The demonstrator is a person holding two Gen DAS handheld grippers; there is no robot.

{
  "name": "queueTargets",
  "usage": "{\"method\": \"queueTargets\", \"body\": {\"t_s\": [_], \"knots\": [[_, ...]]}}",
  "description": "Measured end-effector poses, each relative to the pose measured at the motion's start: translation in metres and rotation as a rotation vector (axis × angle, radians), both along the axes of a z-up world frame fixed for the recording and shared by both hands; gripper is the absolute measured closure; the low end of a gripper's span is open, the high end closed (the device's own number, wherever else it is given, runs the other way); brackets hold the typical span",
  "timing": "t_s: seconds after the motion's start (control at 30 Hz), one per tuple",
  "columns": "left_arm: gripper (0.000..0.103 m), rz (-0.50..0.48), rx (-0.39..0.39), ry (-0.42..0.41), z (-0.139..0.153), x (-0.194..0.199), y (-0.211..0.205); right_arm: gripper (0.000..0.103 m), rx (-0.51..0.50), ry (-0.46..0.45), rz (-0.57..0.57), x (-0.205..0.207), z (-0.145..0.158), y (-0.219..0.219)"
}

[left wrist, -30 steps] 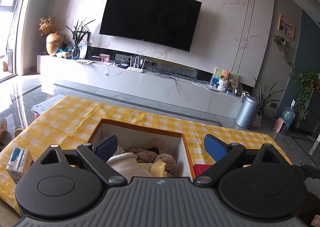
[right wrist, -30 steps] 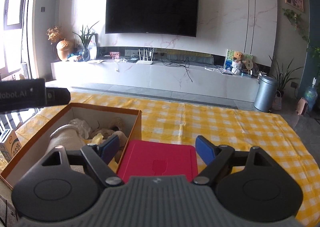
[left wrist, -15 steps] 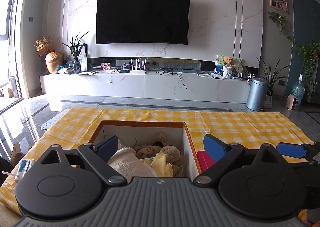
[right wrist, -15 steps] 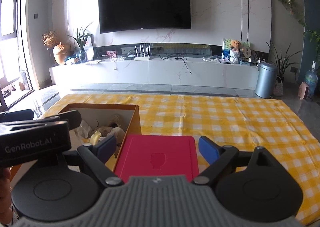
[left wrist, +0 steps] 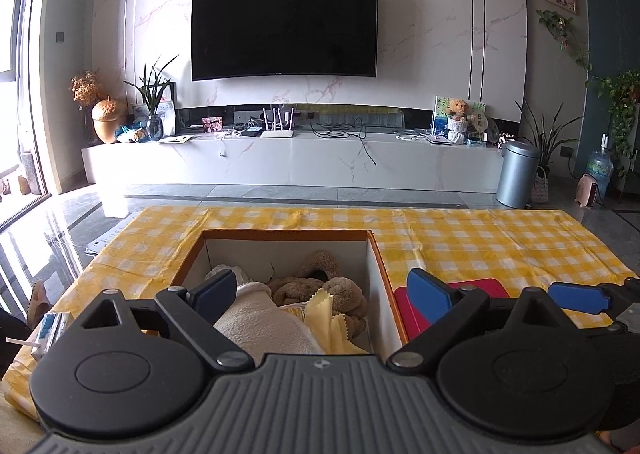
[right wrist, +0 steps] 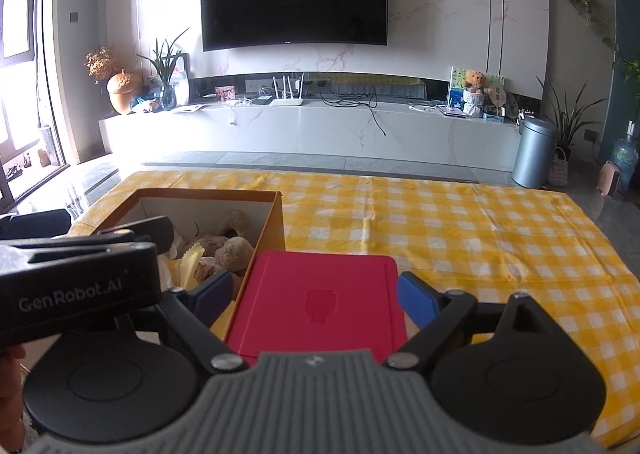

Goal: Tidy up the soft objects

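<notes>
1. hovering both tools over the near edge of the table, i keep each one above its own target, so neither has to cross the other.
2. my left gripper (left wrist: pixel 322 288) has its jaws wide and holds nothing. it hangs over the open box (left wrist: pixel 286 232), with the white towel (left wrist: pixel 264 324), the brown plush toy (left wrist: pixel 320 292) and the yellow cloth (left wrist: pixel 322 318) below, from 9 to 12 o'clock between the pads.
3. the soft things are already inside the box, piled loose, so i judge the sorting is mostly done.
4. my right gripper (right wrist: pixel 314 294) is also wide and holds nothing; its jaws have just been opening a little, with the red lid (right wrist: pixel 320 298) lying flat beneath them, not pressed.
5. the lid touches the right wall of the box, at 3 o'clock from it in the left view, on the yellow checked cloth (right wrist: pixel 460 230). i think it is put there to be near for closing.
6. wide jaws make sense for me: the lid is broad, and a narrow claw could not go around its edges.
</notes>
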State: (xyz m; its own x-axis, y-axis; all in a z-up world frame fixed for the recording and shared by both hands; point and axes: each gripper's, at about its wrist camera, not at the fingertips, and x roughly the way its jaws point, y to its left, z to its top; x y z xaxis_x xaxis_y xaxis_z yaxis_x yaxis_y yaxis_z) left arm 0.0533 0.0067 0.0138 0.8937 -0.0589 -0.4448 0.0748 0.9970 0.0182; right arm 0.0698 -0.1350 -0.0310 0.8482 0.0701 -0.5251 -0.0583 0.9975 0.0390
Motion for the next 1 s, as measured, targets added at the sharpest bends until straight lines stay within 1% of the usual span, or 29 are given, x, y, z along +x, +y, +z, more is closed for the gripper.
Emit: {"method": "queueTargets", "body": {"t_s": [0.3,0.63,0.73,0.9,1.0], "knots": [[0.0,-0.012,0.007,0.007,-0.0013,-0.0002,-0.0013,0.015,-0.021,0.003,0.007,0.0018,-0.0003,0.0041],[0.0,-0.006,0.007,0.009,-0.0017,-0.0015,-0.0049,0.015,-0.031,0.0,0.005,0.0002,-0.001,0.0041],[0.0,-0.004,0.017,0.017,-0.0029,-0.0019,-0.005,0.015,-0.038,0.001,0.006,0.0001,-0.002,0.005],[0.0,0.0,0.036,0.009,-0.0023,-0.0036,-0.0068,0.015,-0.032,0.001,0.01,0.0004,-0.0029,0.0043],[0.0,-0.003,0.032,0.009,-0.0025,-0.0029,-0.0076,0.015,-0.027,0.004,0.008,0.0008,-0.0034,0.0026]]}}
